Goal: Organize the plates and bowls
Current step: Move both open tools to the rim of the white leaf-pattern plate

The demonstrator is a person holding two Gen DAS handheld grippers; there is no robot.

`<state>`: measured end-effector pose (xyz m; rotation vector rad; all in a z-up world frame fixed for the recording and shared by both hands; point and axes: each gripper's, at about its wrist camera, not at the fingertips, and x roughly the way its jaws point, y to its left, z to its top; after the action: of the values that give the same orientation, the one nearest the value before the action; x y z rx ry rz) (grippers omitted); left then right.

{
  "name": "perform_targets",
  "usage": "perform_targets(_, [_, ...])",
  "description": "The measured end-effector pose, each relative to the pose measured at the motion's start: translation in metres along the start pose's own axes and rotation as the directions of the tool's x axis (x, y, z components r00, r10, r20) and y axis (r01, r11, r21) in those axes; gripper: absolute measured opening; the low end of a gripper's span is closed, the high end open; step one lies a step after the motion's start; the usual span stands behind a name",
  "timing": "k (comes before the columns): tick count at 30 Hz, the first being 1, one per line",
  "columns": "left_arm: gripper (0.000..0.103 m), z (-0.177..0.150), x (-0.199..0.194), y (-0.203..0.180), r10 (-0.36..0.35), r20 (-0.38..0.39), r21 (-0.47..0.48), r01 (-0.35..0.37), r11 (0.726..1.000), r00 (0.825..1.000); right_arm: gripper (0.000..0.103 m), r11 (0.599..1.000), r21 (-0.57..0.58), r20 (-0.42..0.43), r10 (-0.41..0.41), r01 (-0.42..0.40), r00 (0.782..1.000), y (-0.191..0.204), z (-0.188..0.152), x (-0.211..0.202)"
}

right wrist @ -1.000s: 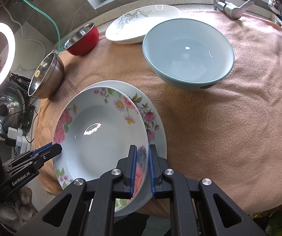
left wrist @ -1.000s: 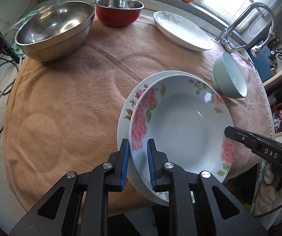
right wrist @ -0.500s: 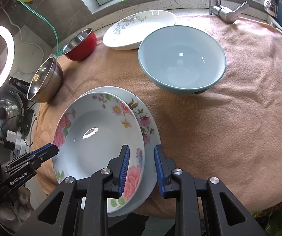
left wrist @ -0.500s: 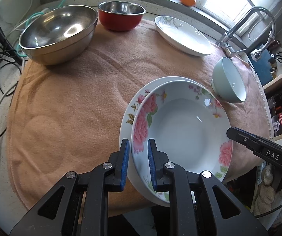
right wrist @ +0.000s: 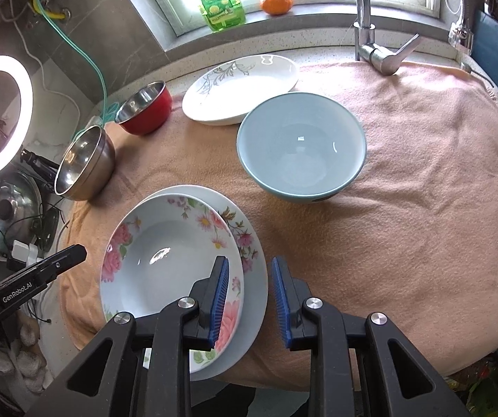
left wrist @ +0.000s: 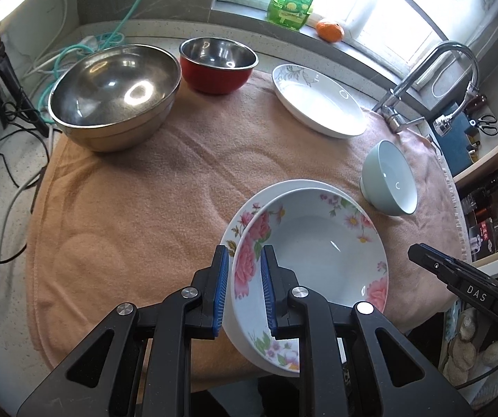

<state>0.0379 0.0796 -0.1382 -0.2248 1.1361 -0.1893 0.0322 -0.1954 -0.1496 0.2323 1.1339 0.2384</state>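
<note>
Straddling the floral plate's (left wrist: 304, 260) rim, left gripper (left wrist: 245, 292) fingers clamp it.

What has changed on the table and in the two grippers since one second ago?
The right gripper has just opened its fingers and let go of the rim of the flowered plate, which now lies on the plate below. The left gripper is still closed on the opposite rim. The blue bowl, the steel bowl, the red bowl and the white plate stayed in place.
</note>
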Motion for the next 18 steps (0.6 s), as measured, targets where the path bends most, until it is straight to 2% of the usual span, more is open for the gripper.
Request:
perform_targets(13, [0.017, 0.021, -0.014, 0.002, -0.061, 0.049, 0.017, 0.061, 0.998, 0.997, 0.023, 1.0, -0.002, 0.096, -0.022, 0.022, 0.995, 0.012, 0.011, -0.032])
perform_targets(18, [0.017, 0.026, -0.01, -0.009, -0.08, 0.043, 0.03, 0.078, 0.996, 0.996, 0.023, 1.0, 0.0, 0.103, -0.03, 0.03, 0.994, 0.007, 0.022, -0.043])
